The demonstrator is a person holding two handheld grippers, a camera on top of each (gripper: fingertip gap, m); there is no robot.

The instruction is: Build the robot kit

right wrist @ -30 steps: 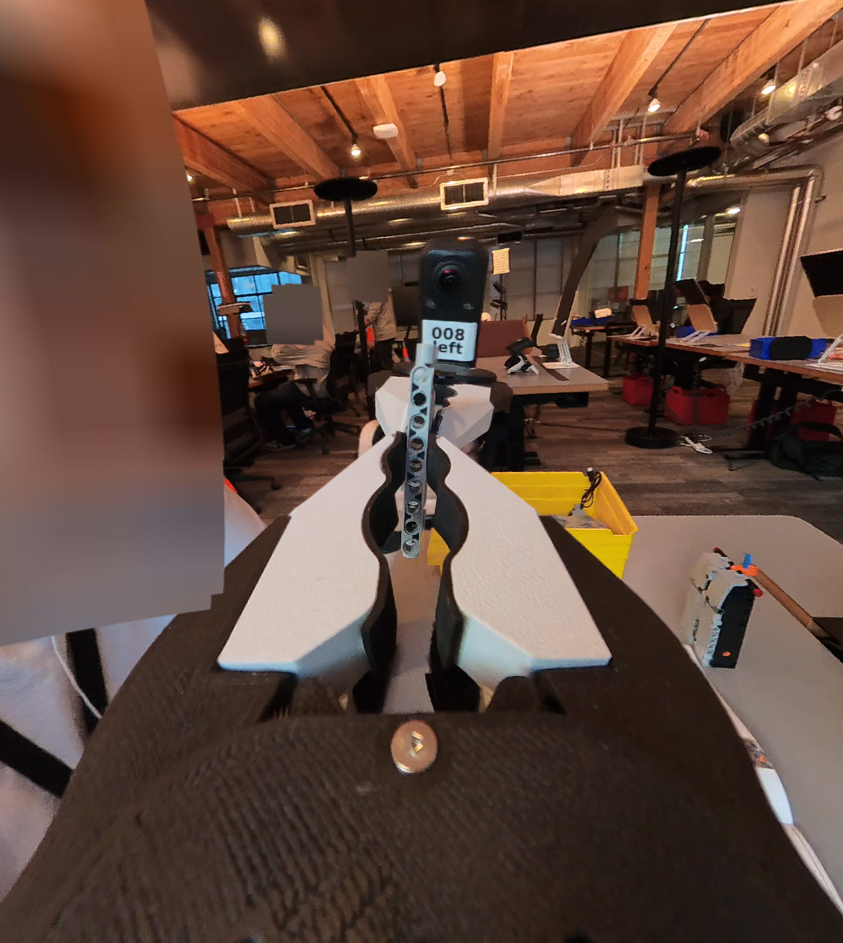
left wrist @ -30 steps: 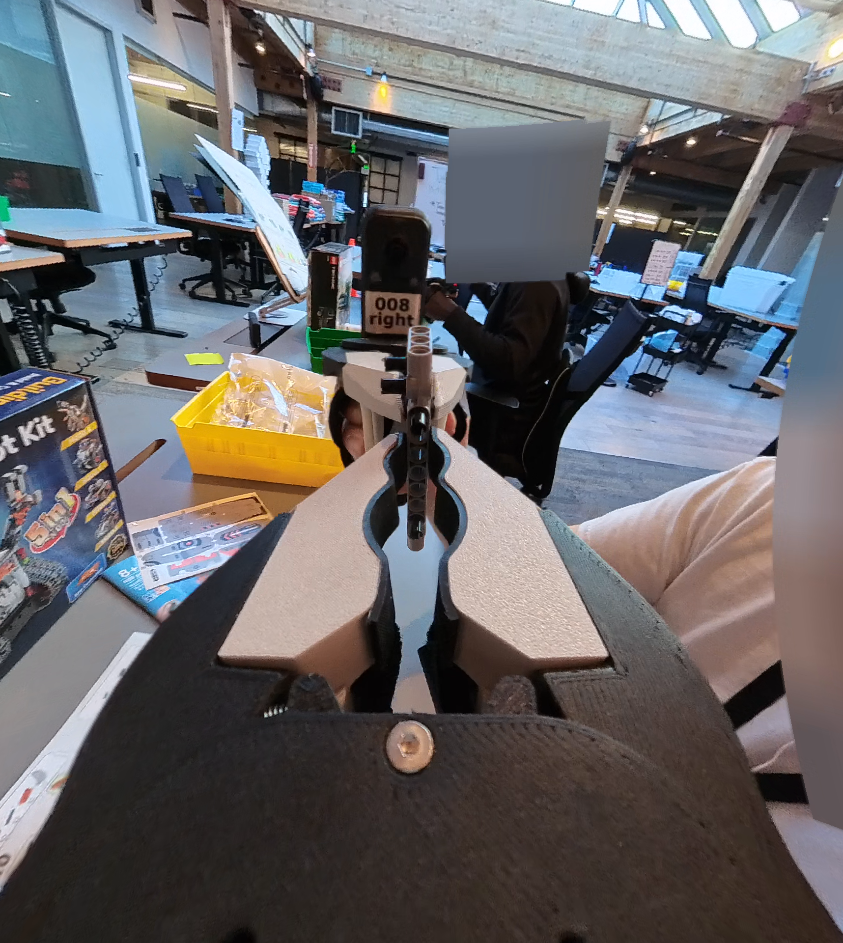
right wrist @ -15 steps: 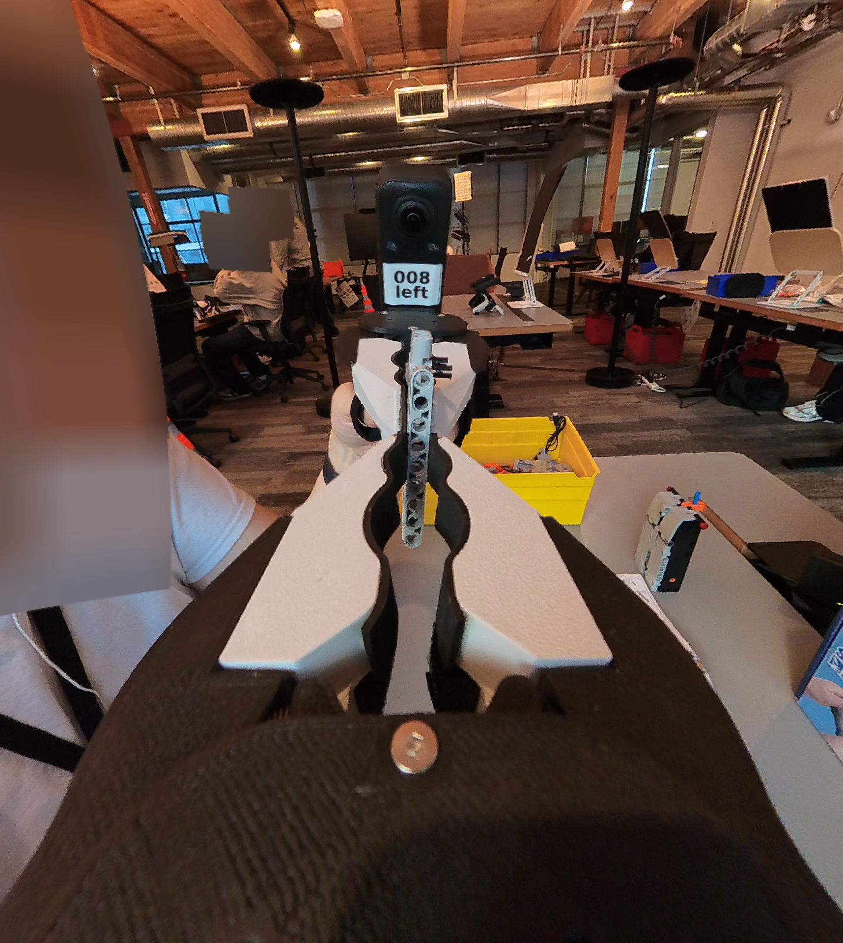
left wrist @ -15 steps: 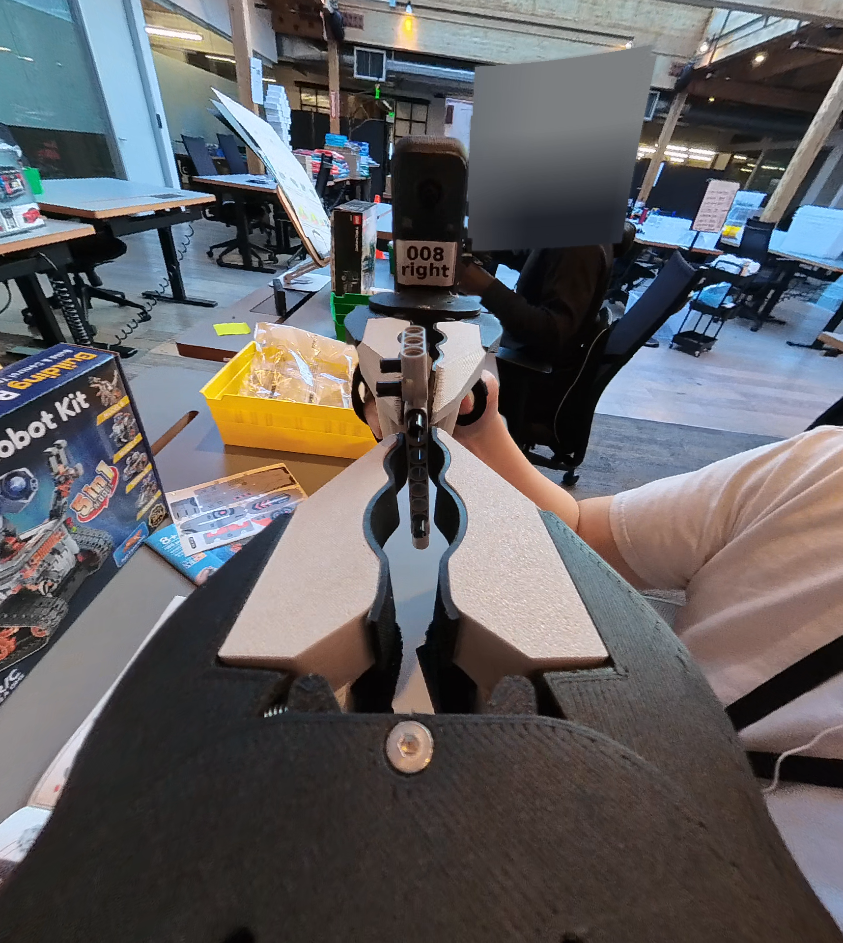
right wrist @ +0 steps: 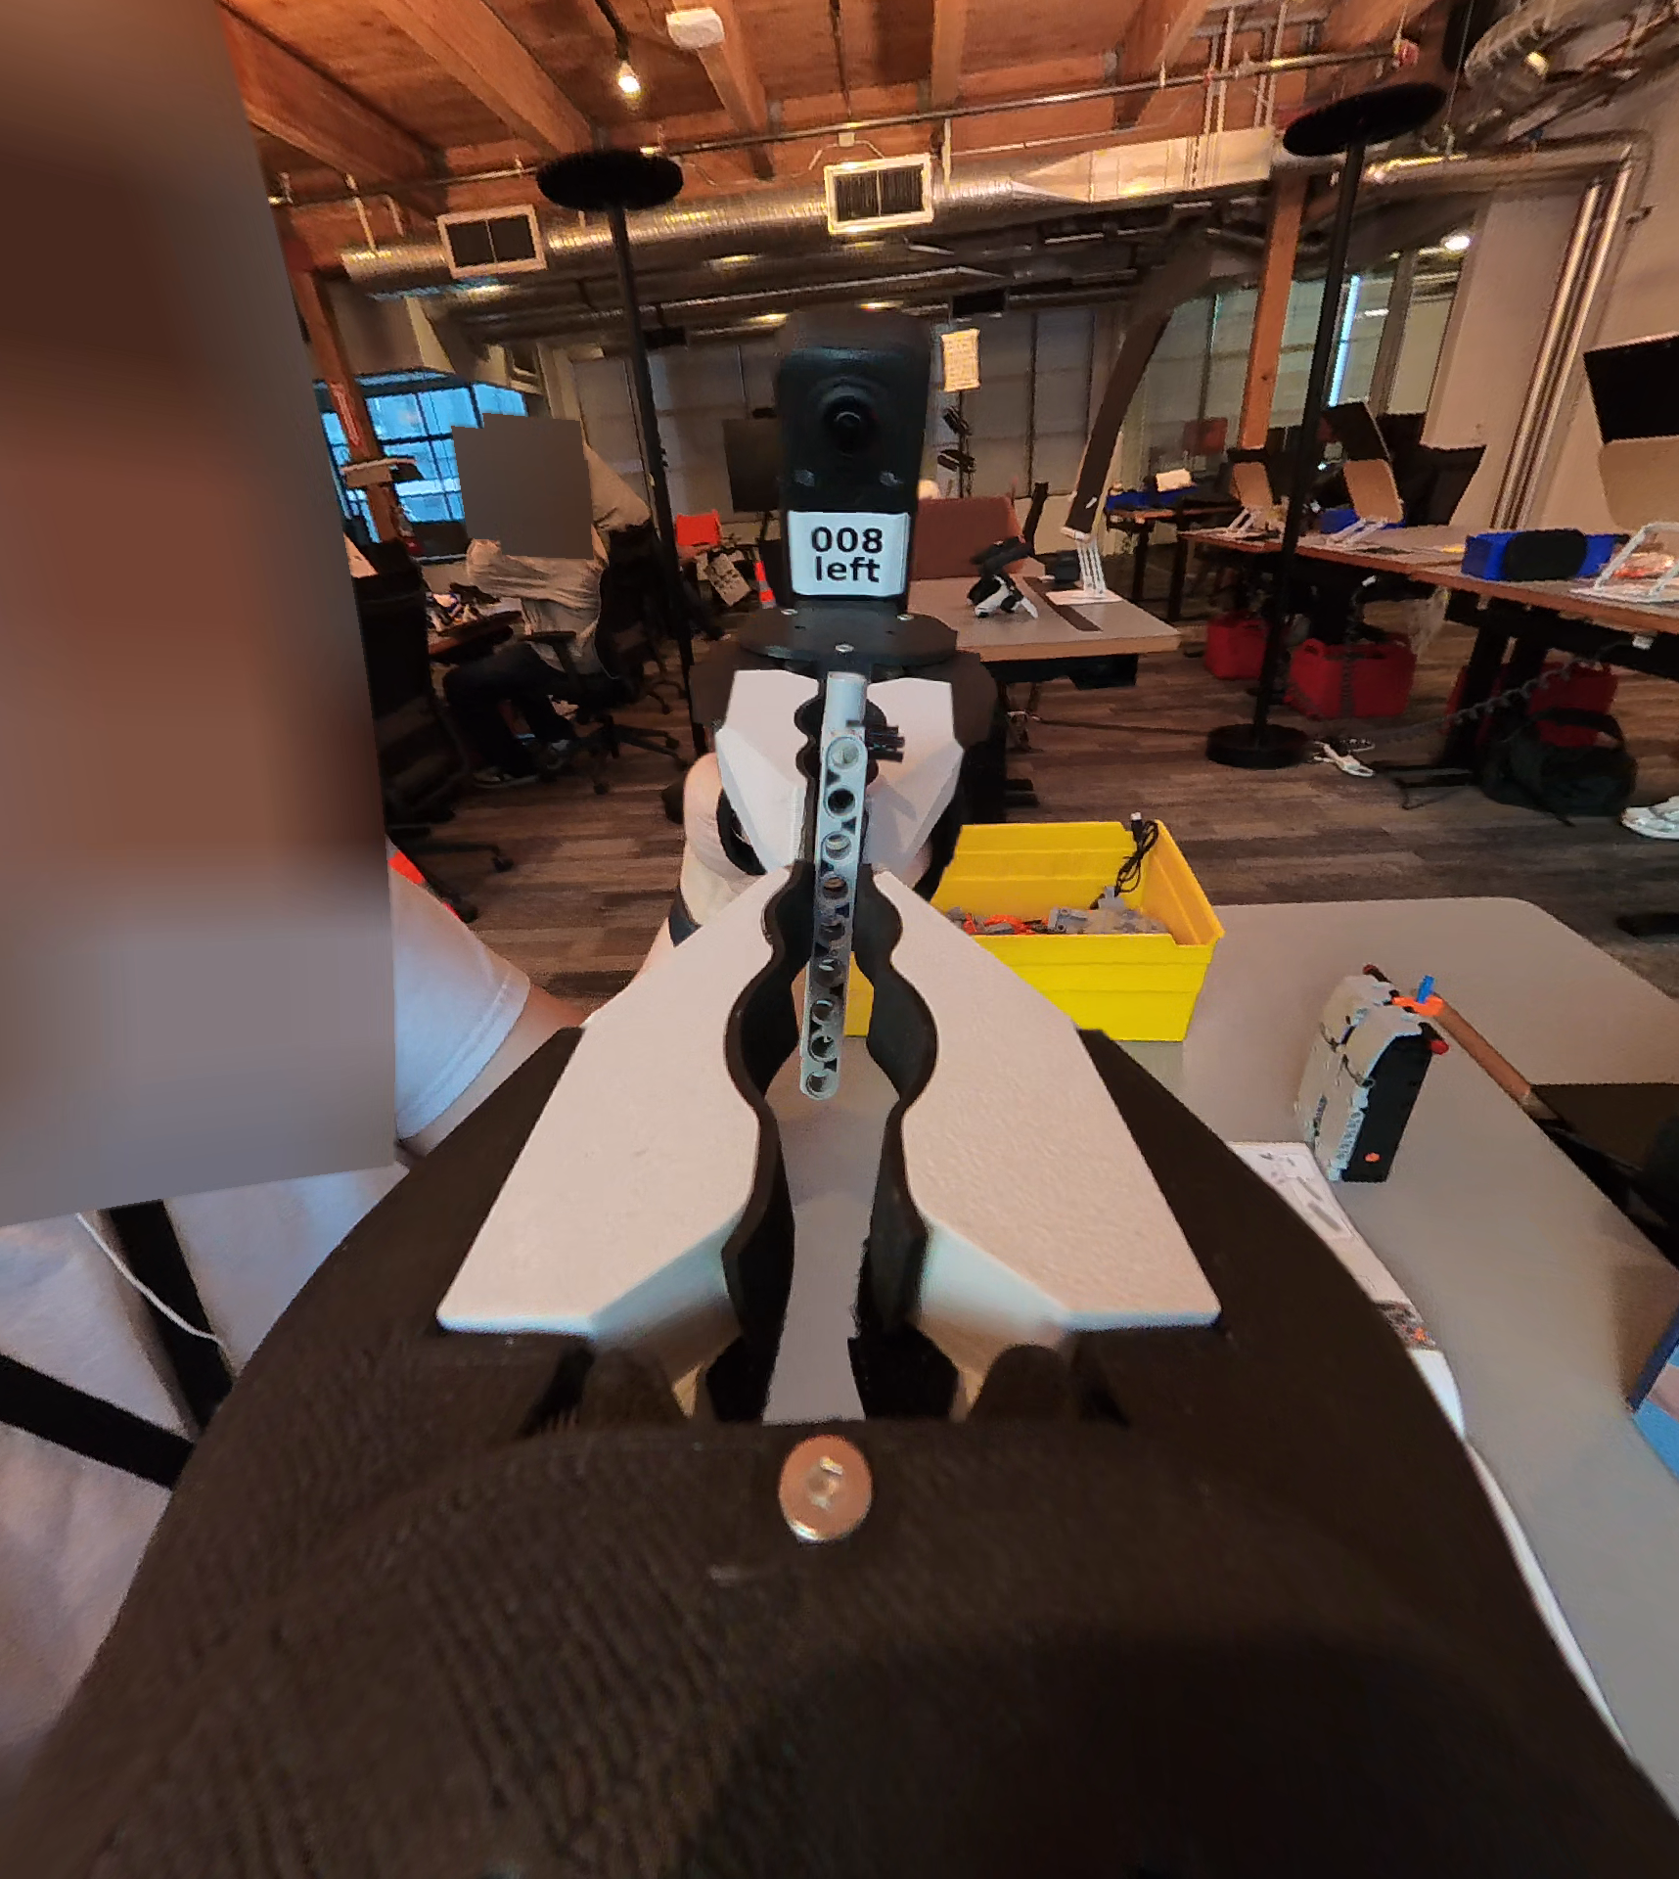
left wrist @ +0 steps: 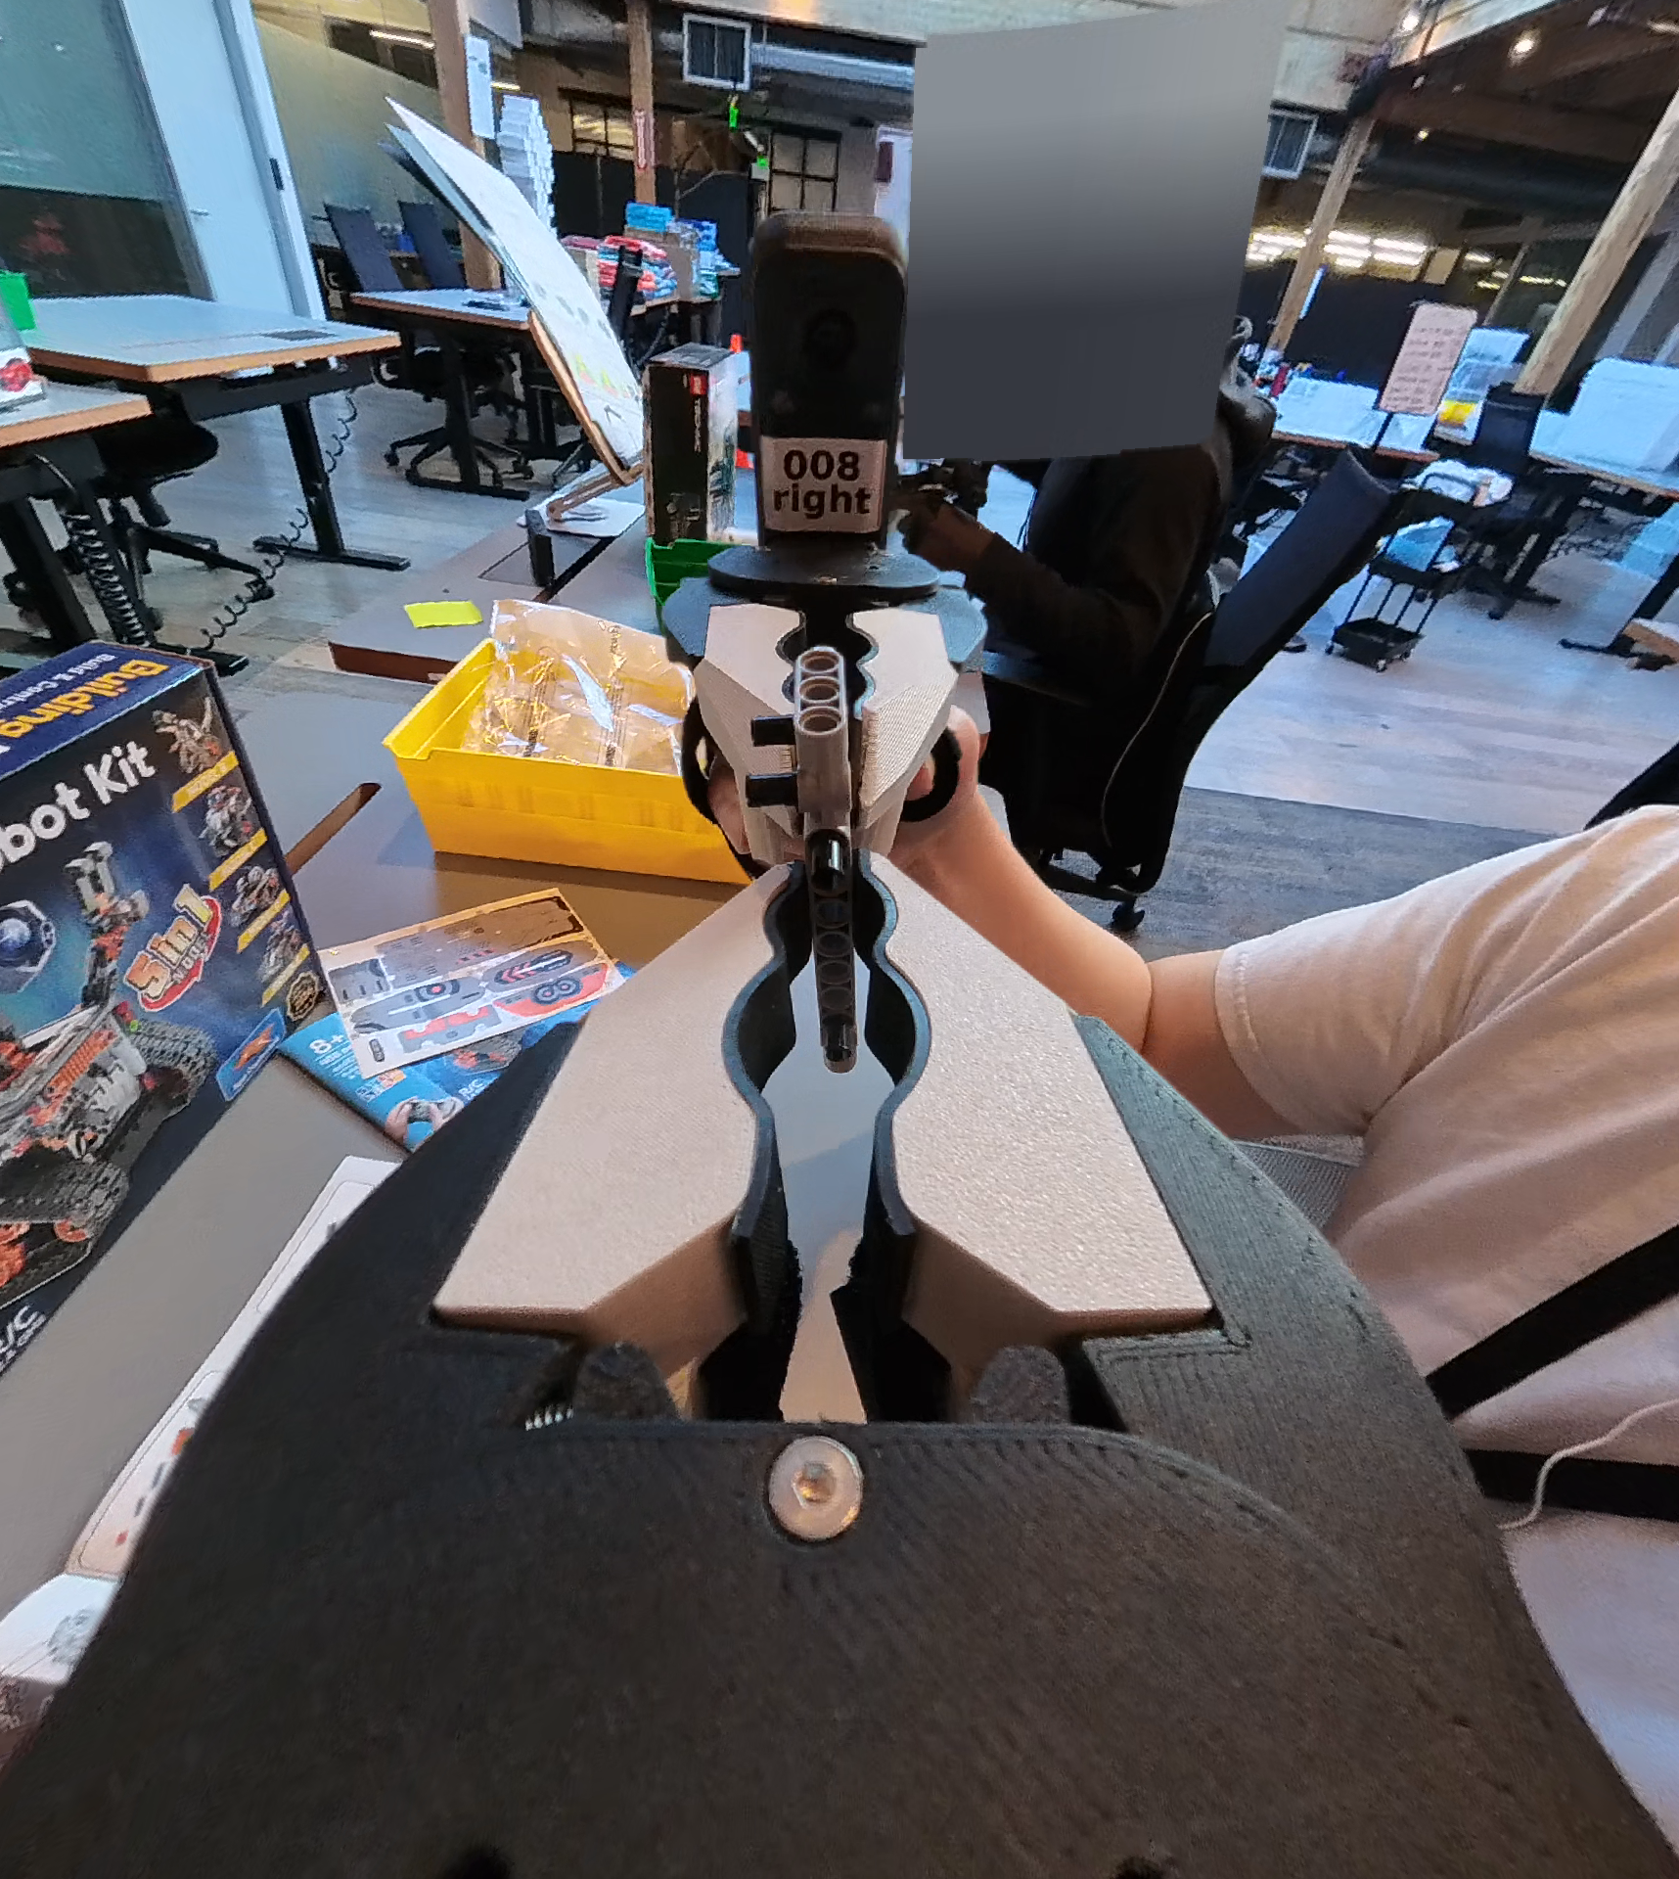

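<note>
Left tongs (left wrist: 830, 895): clenched on the shaded end of the grey perforated plastic beam (left wrist: 833, 976).
Right tongs (right wrist: 830, 895): clenched on its other end.
Change: tongs drew closer and tilted down.
Beam: was midair, above the grey bench (right wrist: 1374, 946).

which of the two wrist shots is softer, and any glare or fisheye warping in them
Right wrist view: softer, edges smeared on the black and white right gripper and its grey holed plastic beam; ceiling lamps flare; the black floor poles bow. Left wrist view: crisp; the left gripper and dark holed beam are sharp; clear bags in the yellow plastic bin glint; the wooden posts lean.
</note>
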